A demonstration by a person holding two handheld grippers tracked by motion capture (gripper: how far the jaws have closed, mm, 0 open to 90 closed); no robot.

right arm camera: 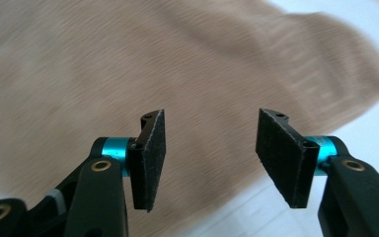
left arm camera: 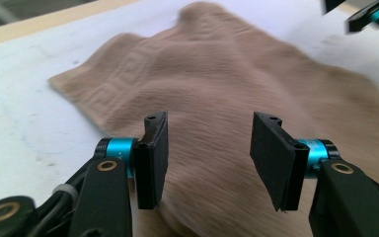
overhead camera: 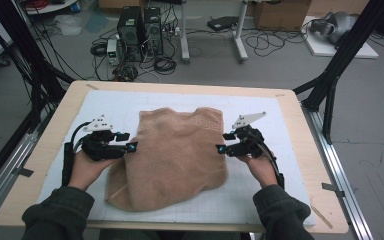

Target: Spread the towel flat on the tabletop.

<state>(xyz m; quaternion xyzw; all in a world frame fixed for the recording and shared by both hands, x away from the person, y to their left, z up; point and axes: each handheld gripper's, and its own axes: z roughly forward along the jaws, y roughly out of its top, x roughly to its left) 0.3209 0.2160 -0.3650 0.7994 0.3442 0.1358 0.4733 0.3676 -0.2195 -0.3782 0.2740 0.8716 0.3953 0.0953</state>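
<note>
A tan towel (overhead camera: 172, 155) lies rumpled on the white mat (overhead camera: 115, 102), its patterned border toward the far side. At the towel's left edge my left gripper (overhead camera: 129, 141) points inward. Its jaws stand open, and in the left gripper view (left arm camera: 209, 163) the towel (left arm camera: 237, 84) shows beyond them, with nothing pinched. My right gripper (overhead camera: 224, 142) mirrors it at the towel's right edge. It is open too (right arm camera: 209, 158), with the cloth (right arm camera: 128, 64) lying under and past the pads. The right gripper's tips (left arm camera: 370, 15) appear far off in the left gripper view.
The mat covers most of a wooden table (overhead camera: 45, 145). Black frame posts (overhead camera: 330, 95) stand at the table's right and left sides. Computer towers (overhead camera: 140, 32) and cables sit on the floor beyond the far edge.
</note>
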